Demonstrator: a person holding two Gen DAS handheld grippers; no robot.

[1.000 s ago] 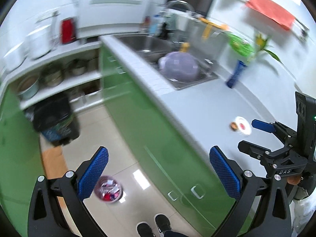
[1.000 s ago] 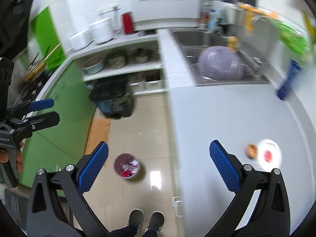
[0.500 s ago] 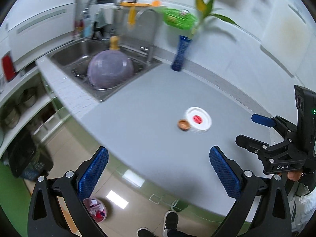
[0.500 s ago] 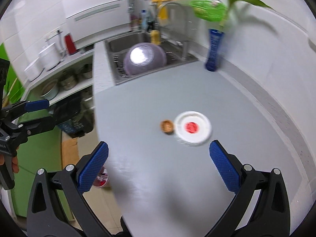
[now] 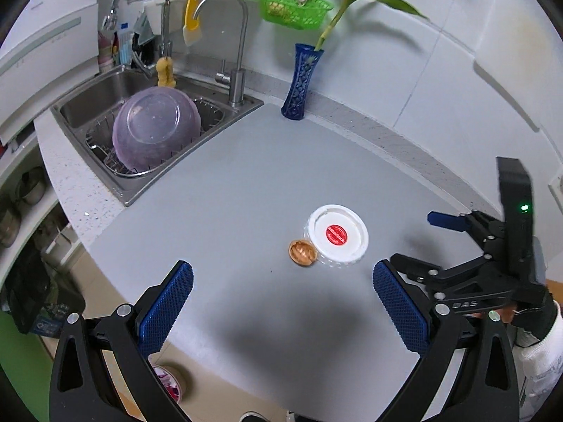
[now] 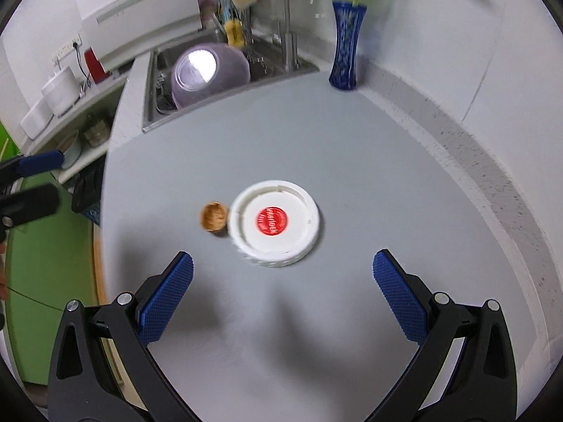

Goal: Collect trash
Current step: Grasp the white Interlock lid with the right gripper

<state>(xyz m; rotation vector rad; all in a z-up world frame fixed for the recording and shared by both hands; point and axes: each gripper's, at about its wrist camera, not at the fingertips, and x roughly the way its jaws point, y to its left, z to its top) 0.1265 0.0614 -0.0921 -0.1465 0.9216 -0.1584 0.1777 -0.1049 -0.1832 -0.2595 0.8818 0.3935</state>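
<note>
— What do I have on the left wrist view?
— A grey table (image 5: pixel 246 193), a purple bowl (image 5: pixel 155 130) in the sink rack, and a small bin (image 5: pixel 169 383) on the floor that the right view misses

— And the trash?
— White lid (image 6: pixel 275 223) mid-table, a walnut shell (image 6: pixel 213 217) touching its left edge; the label reads clearer here. My left hand-held gripper (image 5: pixel 281 309) and right hand-held gripper (image 6: pixel 281 299) both hang spread wide, holding nothing

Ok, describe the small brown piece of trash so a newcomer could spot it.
Start at the grey countertop beside the sink. Near its middle lies a white lid with a red sticker. The walnut shell sits against its sink-side edge: small, brown, rounded.
</note>
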